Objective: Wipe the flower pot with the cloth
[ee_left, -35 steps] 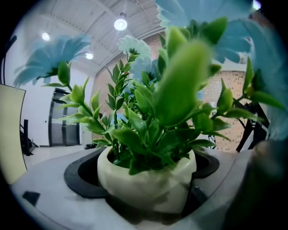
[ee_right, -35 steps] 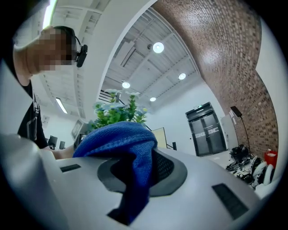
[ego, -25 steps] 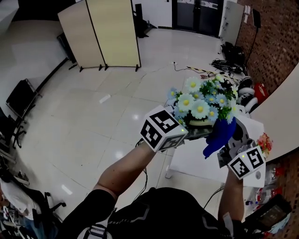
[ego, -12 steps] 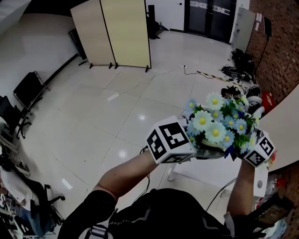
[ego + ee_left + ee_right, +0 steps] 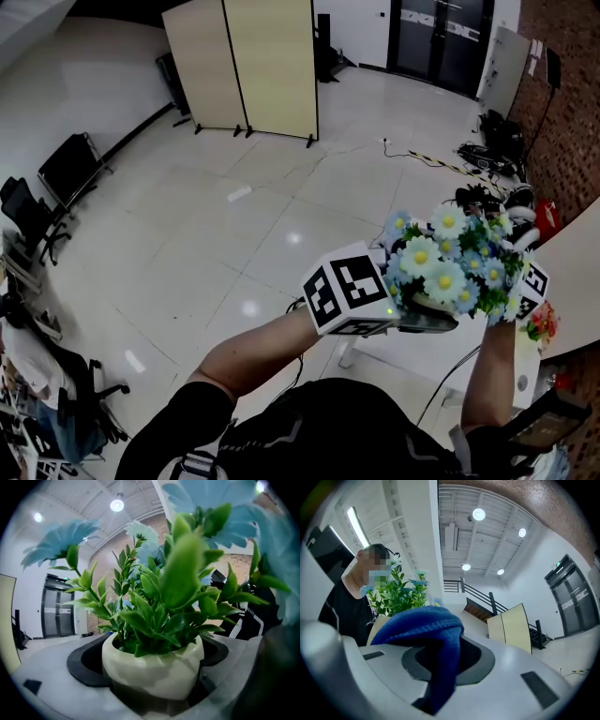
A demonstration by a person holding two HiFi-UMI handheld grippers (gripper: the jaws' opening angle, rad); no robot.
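Cream flower pot (image 5: 152, 670): it sat aloft in front of you, clenched between the jaws of your left hand-held gripper (image 5: 424, 321), with blue and white flowers (image 5: 448, 267) crowding above it.
Blue cloth (image 5: 425, 626): your right hand-held gripper (image 5: 449, 662) grasped it, a fold draped over the jaws, just beside the pot.
Backdrop: a glossy white floor (image 5: 187, 244) and a beige folding screen (image 5: 244, 66) lay well beyond.

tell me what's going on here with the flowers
A person holds a tool in each hand. The left tool is clamped on a cream flower pot of blue and white flowers, lifted above the floor. The right tool grips a blue cloth close beside the pot; whether it touches can't be seen.
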